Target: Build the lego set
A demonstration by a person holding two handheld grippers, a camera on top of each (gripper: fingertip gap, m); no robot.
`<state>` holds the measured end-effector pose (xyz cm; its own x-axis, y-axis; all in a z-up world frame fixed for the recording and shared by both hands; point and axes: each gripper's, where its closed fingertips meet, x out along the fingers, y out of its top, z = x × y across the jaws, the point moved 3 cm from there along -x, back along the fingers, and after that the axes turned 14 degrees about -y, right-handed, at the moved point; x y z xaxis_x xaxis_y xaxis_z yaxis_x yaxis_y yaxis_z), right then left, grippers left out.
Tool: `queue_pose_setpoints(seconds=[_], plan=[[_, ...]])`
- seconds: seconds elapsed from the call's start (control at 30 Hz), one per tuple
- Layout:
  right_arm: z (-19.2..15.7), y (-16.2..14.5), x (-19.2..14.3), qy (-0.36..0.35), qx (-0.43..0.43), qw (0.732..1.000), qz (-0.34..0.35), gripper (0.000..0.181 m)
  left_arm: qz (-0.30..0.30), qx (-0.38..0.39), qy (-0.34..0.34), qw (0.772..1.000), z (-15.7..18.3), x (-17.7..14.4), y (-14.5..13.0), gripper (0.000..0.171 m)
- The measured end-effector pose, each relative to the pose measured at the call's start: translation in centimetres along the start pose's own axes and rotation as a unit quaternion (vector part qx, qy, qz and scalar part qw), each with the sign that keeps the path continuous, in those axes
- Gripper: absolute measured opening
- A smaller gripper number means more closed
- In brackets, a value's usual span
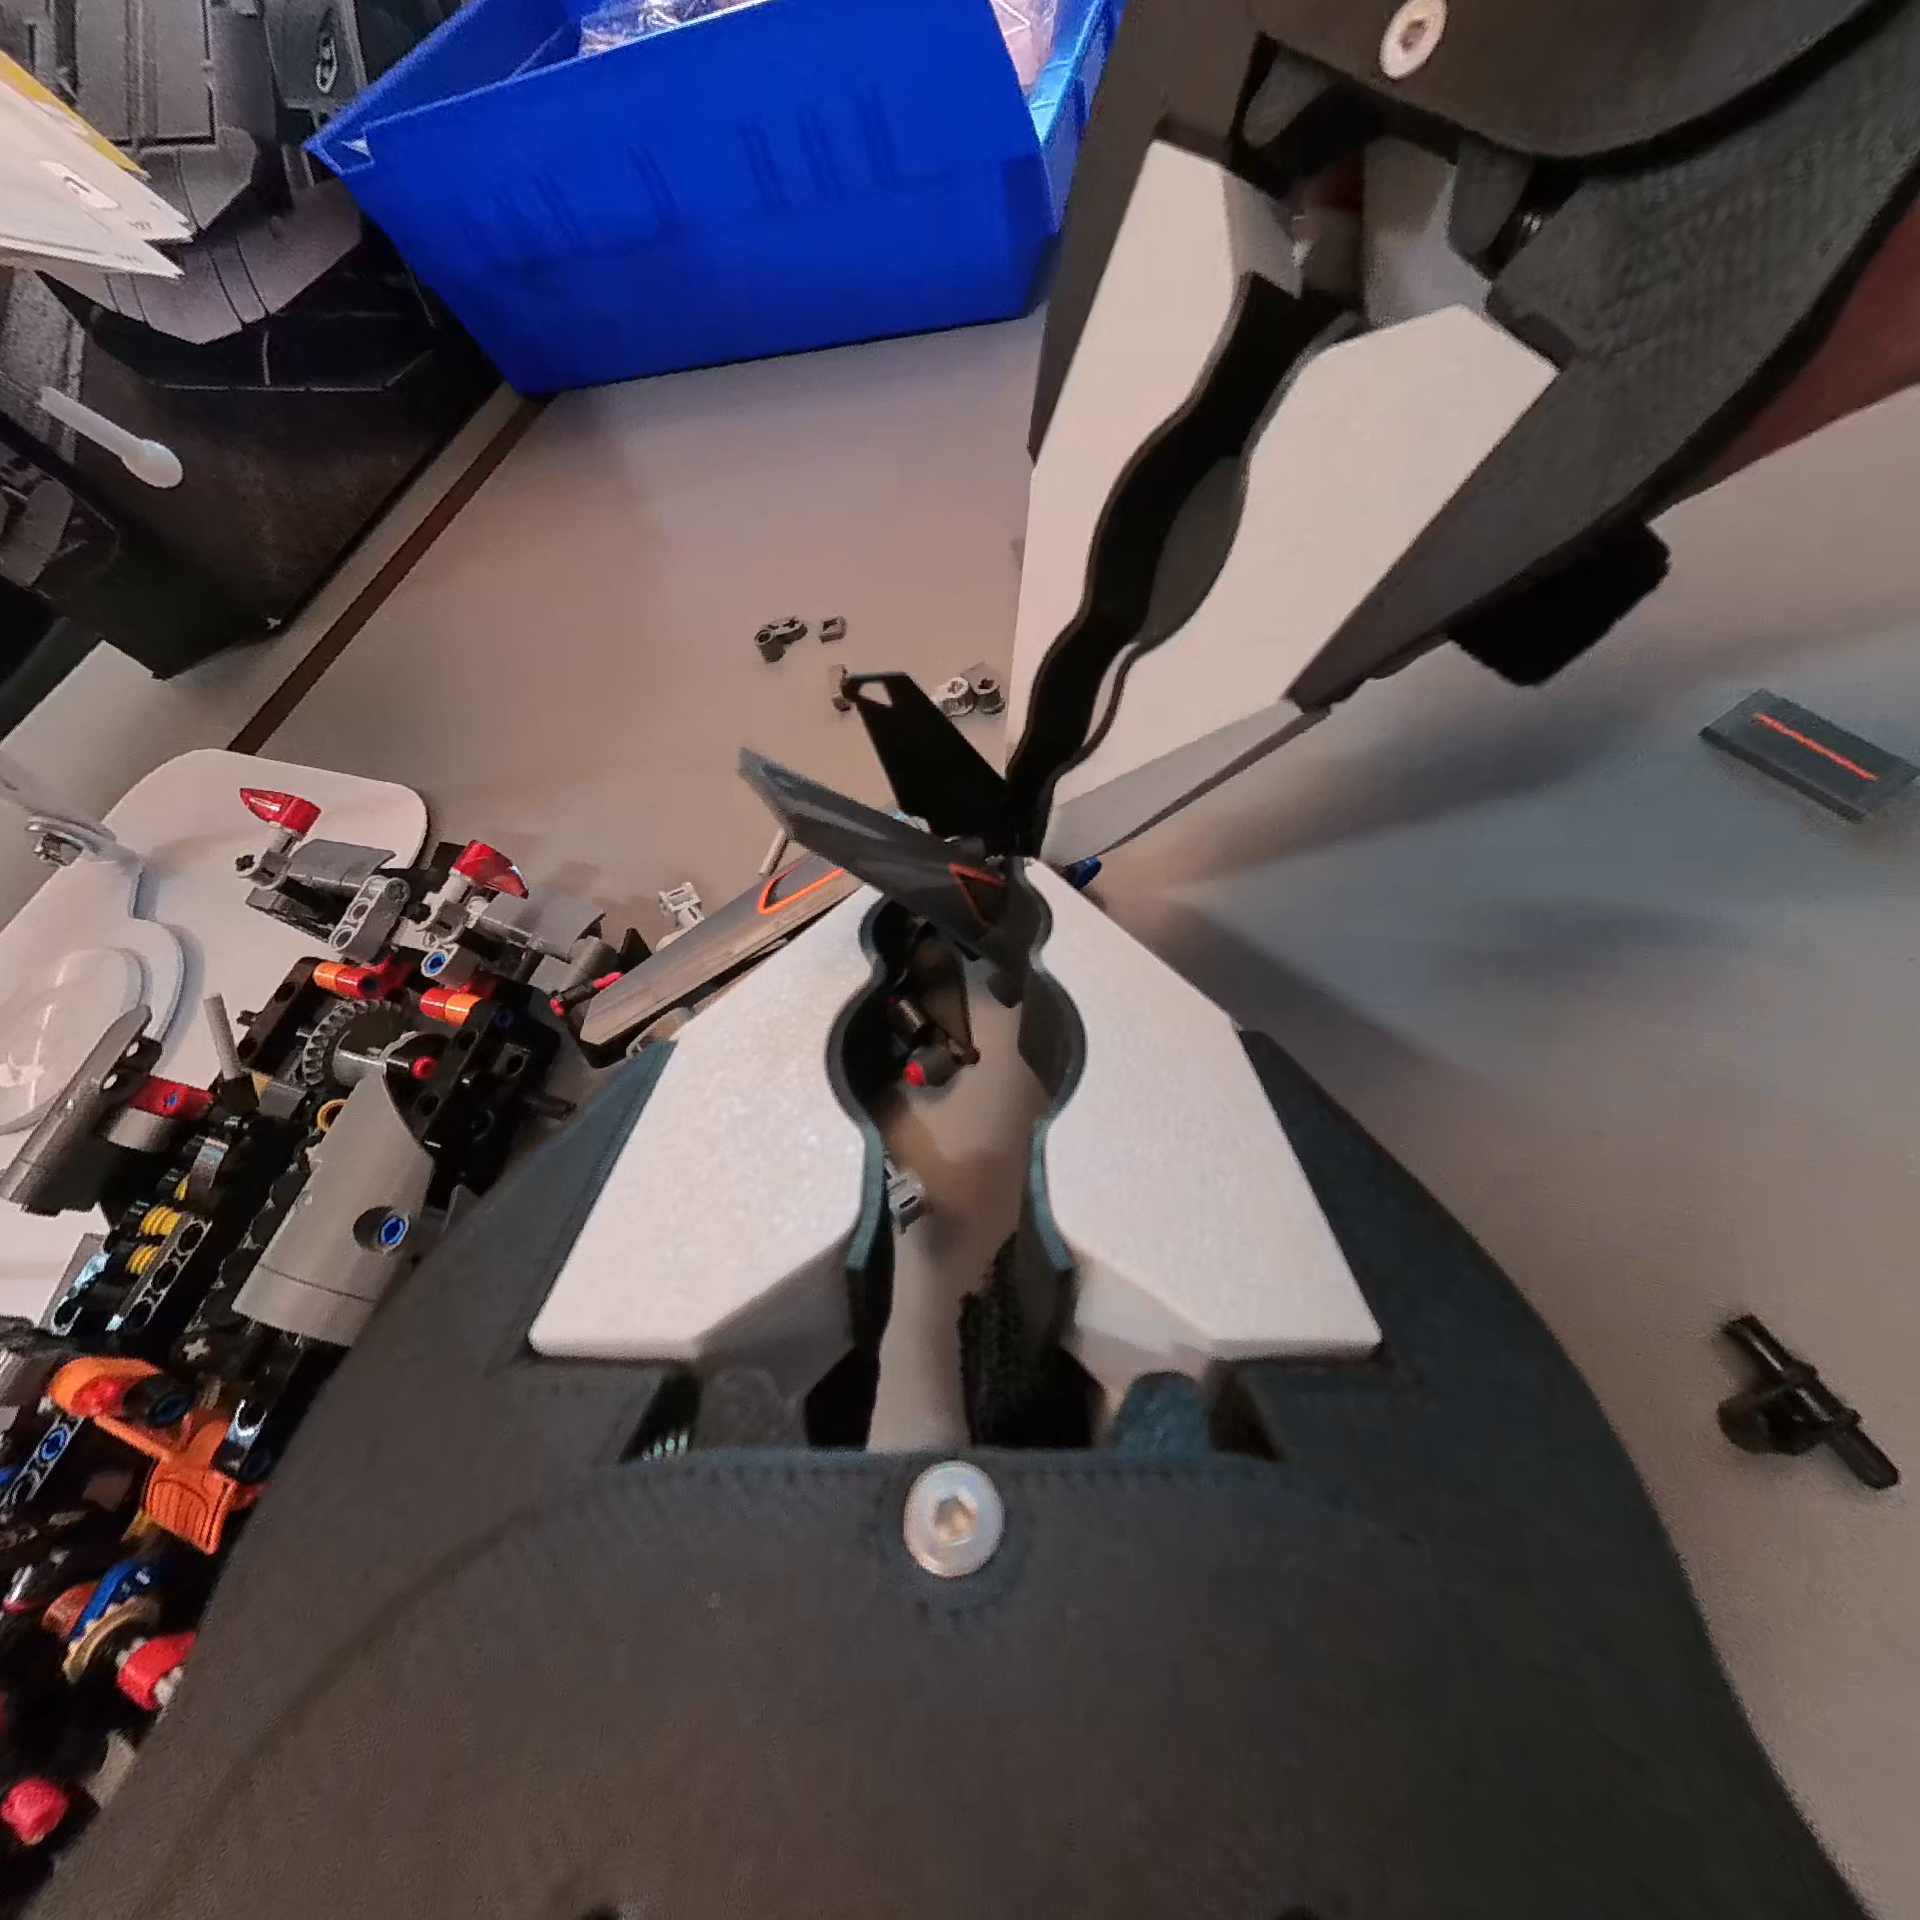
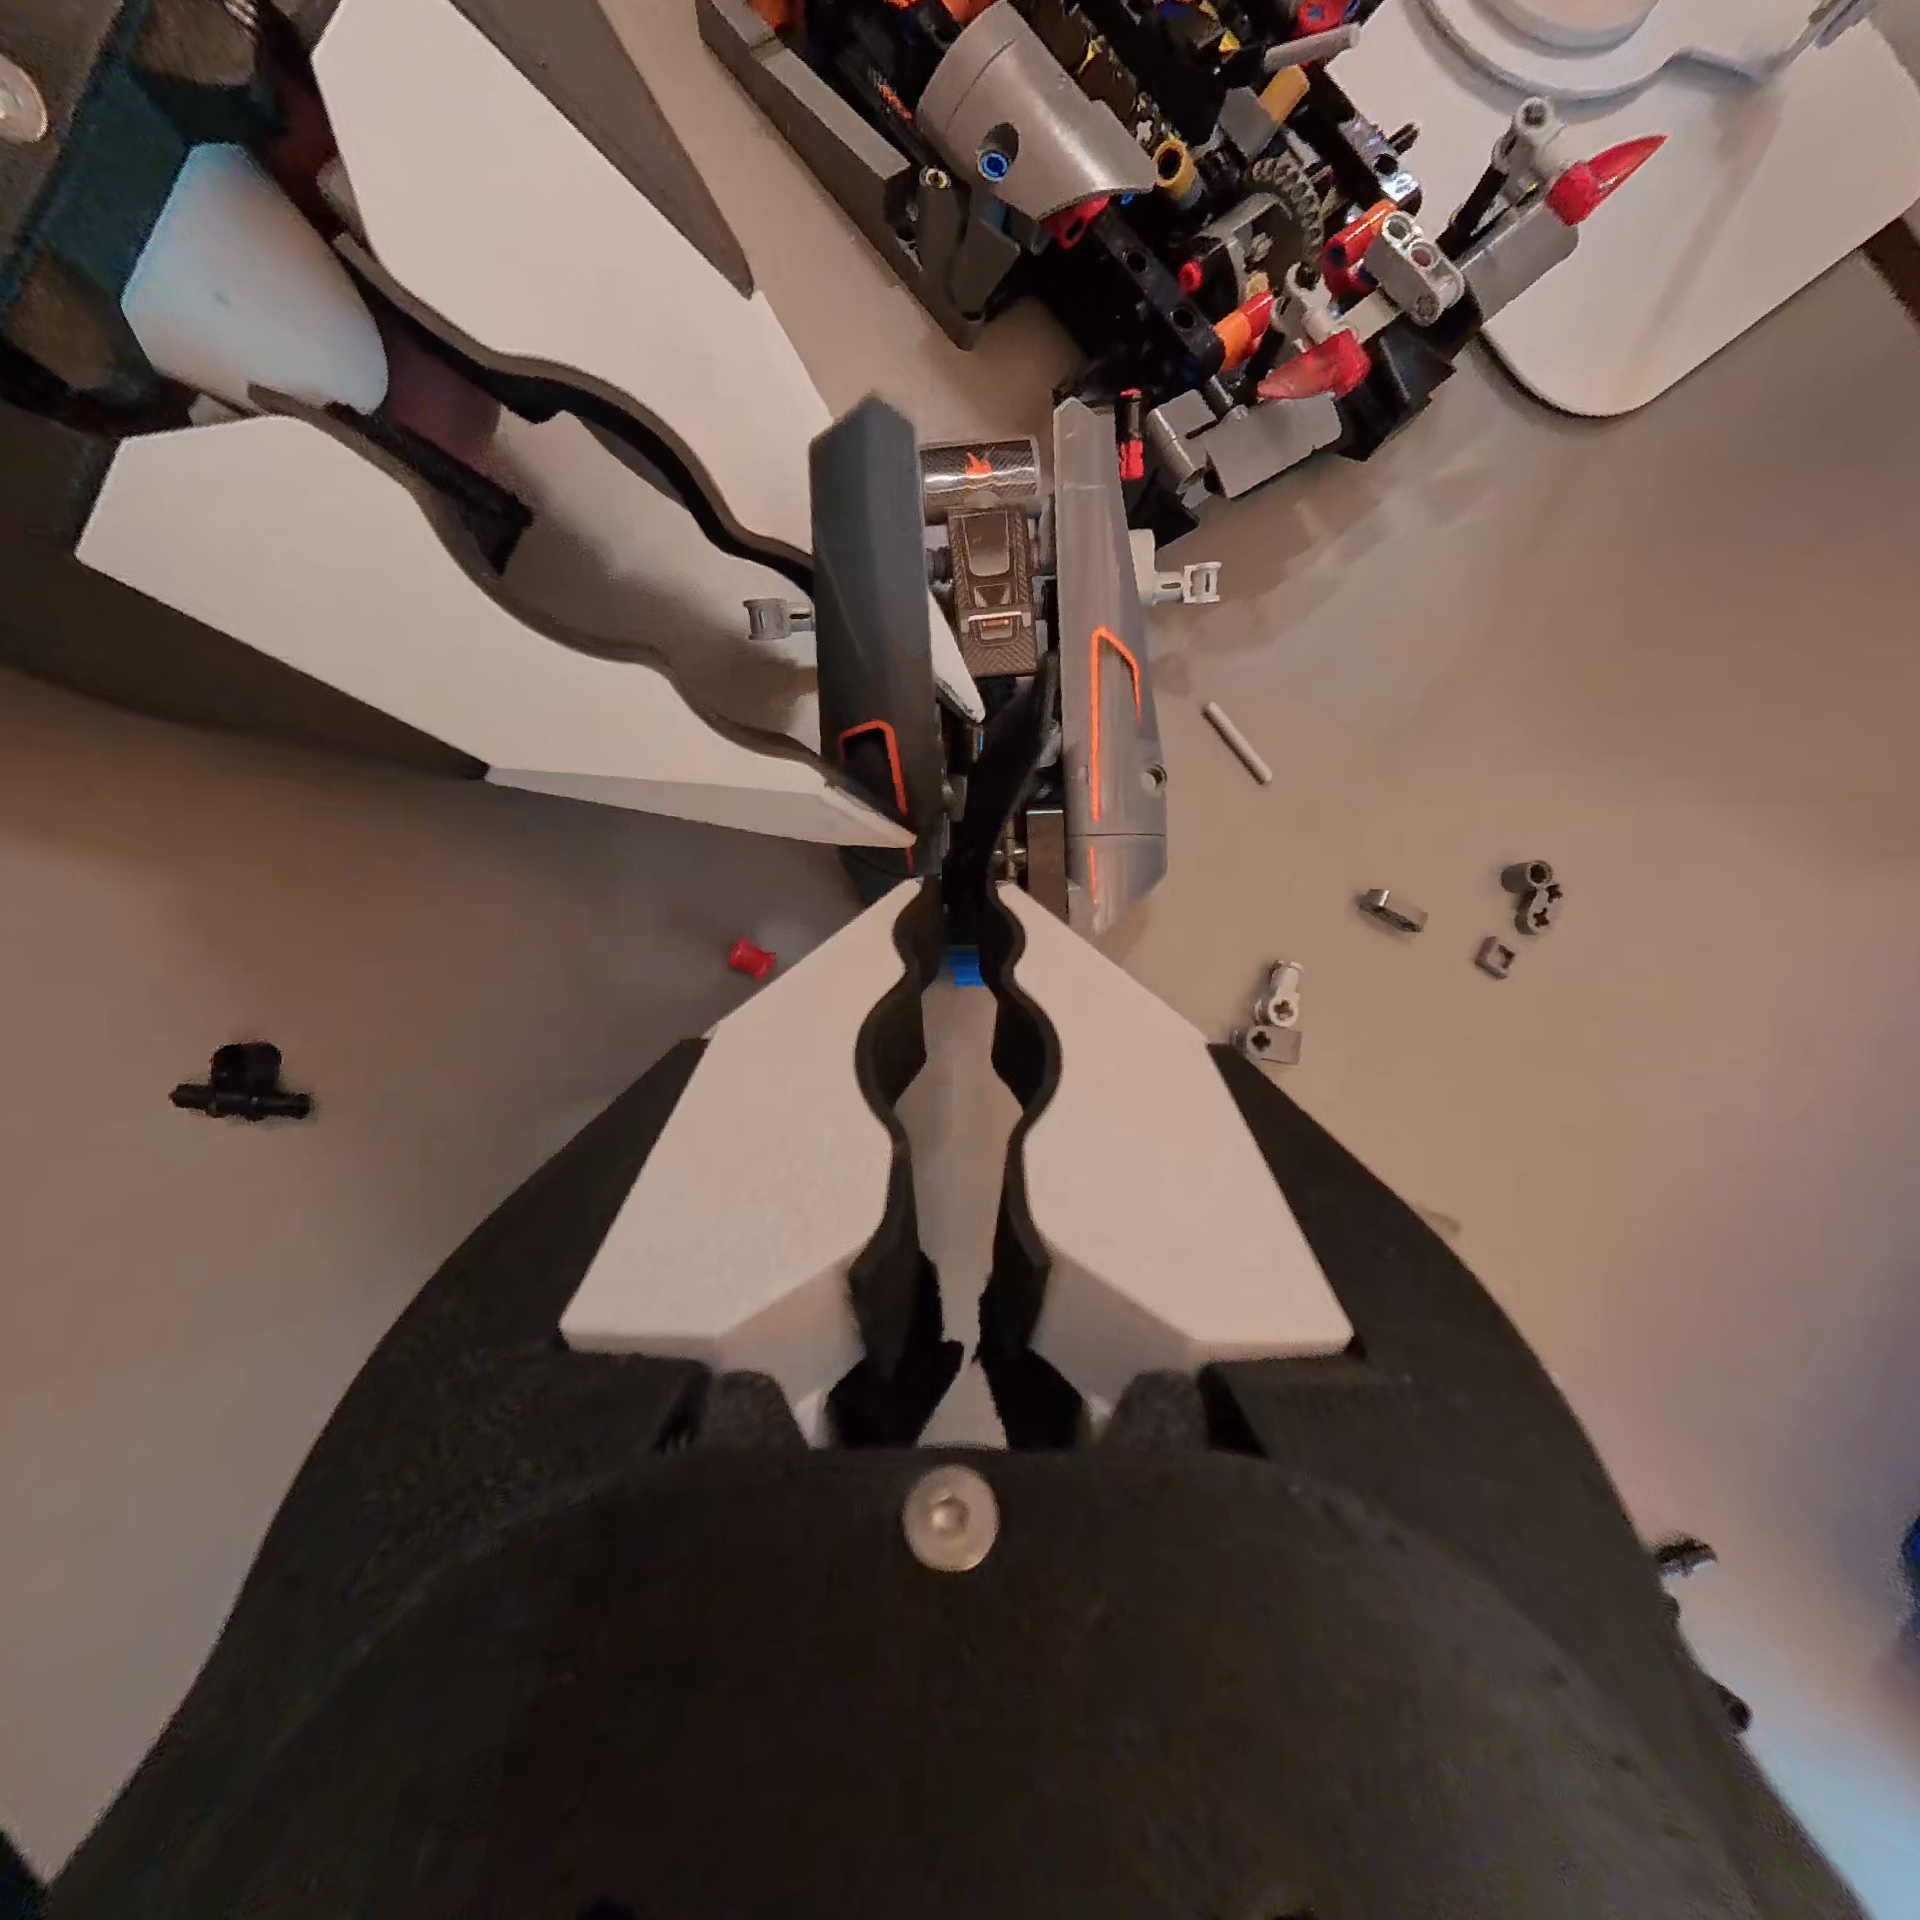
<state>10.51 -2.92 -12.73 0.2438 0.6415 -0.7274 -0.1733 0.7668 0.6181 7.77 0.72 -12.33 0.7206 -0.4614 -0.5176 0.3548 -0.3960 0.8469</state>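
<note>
Left wrist view showed the left gripper [image 1: 1023, 883] with its tips drawn together on a dark grey panel [image 1: 831, 821] edged in orange, part of a small lego subassembly raised off the desk [image 1: 644, 540]. The right gripper [image 1: 1023, 831] came in from the upper right, its tips meeting the left gripper's at the same spot and pinched on a thin black piece [image 1: 925, 753] that stuck up and away from it. To the left of the left gripper lay the larger lego model [image 1: 343, 1039], with red cones, gears and black beams, partly resting on a white tray [image 1: 208, 821]. Beyond the grippers sat a blue bin [image 1: 707, 208], and small grey connectors [image 1: 779, 636] lay scattered on the desk between. To the right of the left gripper lay a black axle piece [image 1: 1797, 1403]. In the right wrist view, the right gripper [image 2: 961, 904] was nearly closed on the black piece, a blue pin [image 2: 964, 968] showing between its fingers, with the subassembly's two grey panels [image 2: 1107, 707] straight ahead and a red bush [image 2: 750, 956] just to its left.
</note>
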Motion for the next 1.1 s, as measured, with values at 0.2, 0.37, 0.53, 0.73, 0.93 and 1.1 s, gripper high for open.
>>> queue_pose_setpoints(seconds=[0.2, 0.37, 0.53, 0.73, 0.93, 1.1], plan=[[0.19, 0.15, 0.07, 0.038, 0.002, 0.999, -0.030, 0.004, -0.002, 0.004, 0.004, 1.000, -0.02, 0.03, 0.01, 0.017], [0.16, 0.40, 0.18, 0.043, 0.001, 0.998, -0.048, 0.004, -0.006, 0.007, 0.010, 1.000, -0.17, -0.01, -0.13, 0.017], [0.14, 0.50, 0.18, 0.050, 0.007, 0.997, -0.061, 0.003, -0.008, 0.009, 0.013, 1.000, -0.17, -0.01, -0.17, 0.017], [0.14, 0.53, 0.27, 0.073, 0.025, 0.995, -0.061, 0.003, -0.013, 0.013, 0.019, 1.000, -0.21, 0.02, -0.24, 0.017], [0.09, 0.72, 0.34, 0.061, 0.001, 0.996, -0.069, 0.003, -0.015, 0.015, 0.023, 1.000, -0.28, 0.00, -0.29, 0.016], [0.16, 0.68, 0.33, 0.046, -0.034, 0.996, -0.065, 0.003, -0.018, 0.021, 0.028, 0.999, -0.27, 0.02, -0.27, 0.016]])
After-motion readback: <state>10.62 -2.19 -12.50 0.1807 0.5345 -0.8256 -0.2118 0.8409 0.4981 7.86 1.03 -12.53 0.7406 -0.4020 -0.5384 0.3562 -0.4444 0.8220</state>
